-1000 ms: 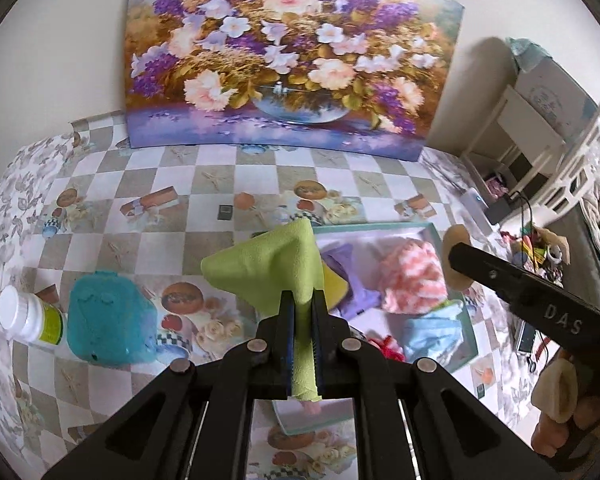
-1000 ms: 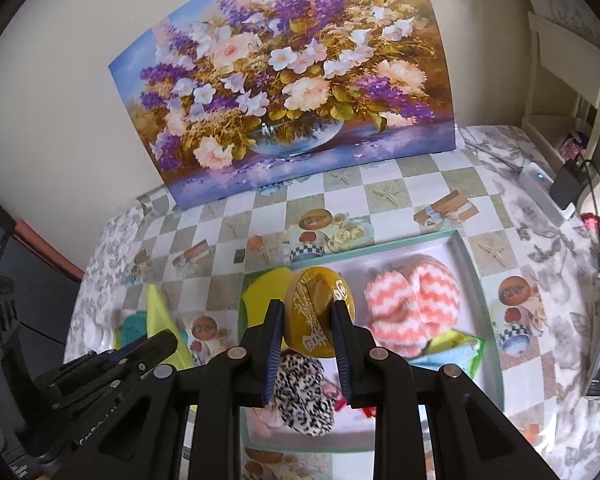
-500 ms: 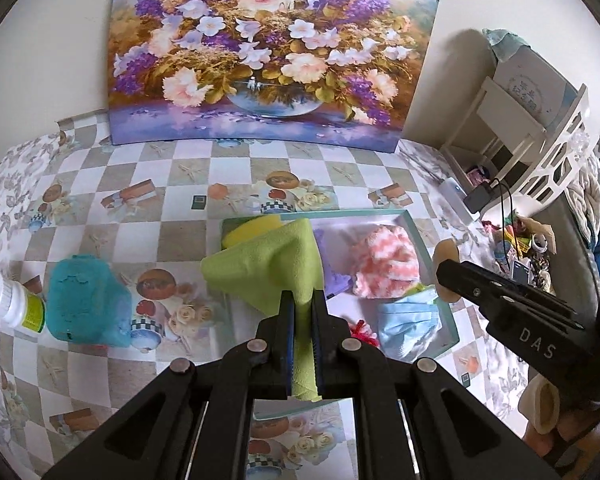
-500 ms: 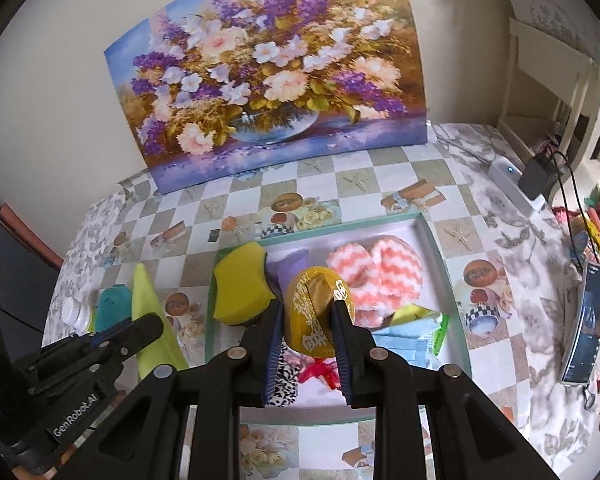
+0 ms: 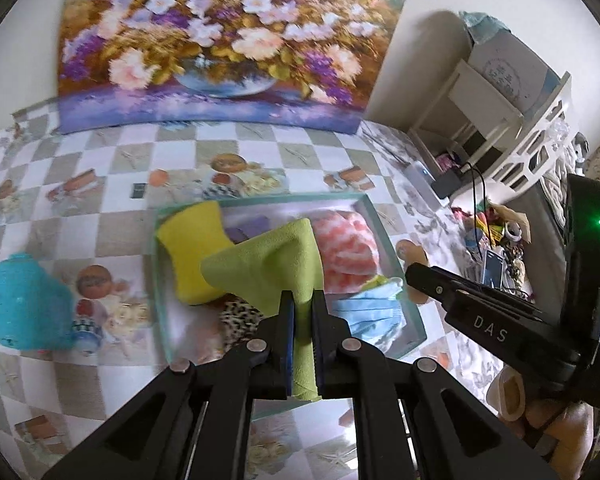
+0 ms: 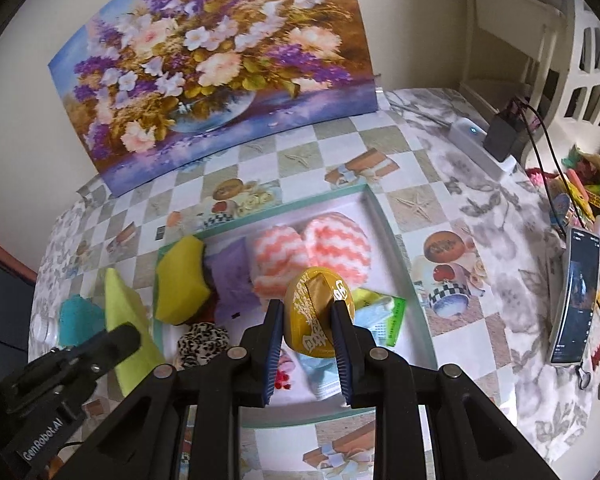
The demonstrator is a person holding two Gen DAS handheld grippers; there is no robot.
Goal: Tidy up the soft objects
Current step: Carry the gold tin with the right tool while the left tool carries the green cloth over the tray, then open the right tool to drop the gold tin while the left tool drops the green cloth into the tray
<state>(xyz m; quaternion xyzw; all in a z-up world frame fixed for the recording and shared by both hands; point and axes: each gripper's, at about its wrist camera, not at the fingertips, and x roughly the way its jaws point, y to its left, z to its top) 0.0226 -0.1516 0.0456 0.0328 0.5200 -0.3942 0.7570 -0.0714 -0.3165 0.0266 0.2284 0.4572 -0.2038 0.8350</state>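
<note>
Green cloth (image 5: 274,264) is pinched in the left gripper (image 5: 302,304) above the tray (image 5: 400,268) — the right gripper (image 6: 308,320) clamps a gold pouch (image 6: 318,312) over the tray's near side.

A home is showing here: a floral painting (image 6: 216,64) is leaning against the wall on a table wearing a checkered oilcloth (image 6: 416,204) (household clutter is crowding a white shelf (image 5: 496,120)).
</note>
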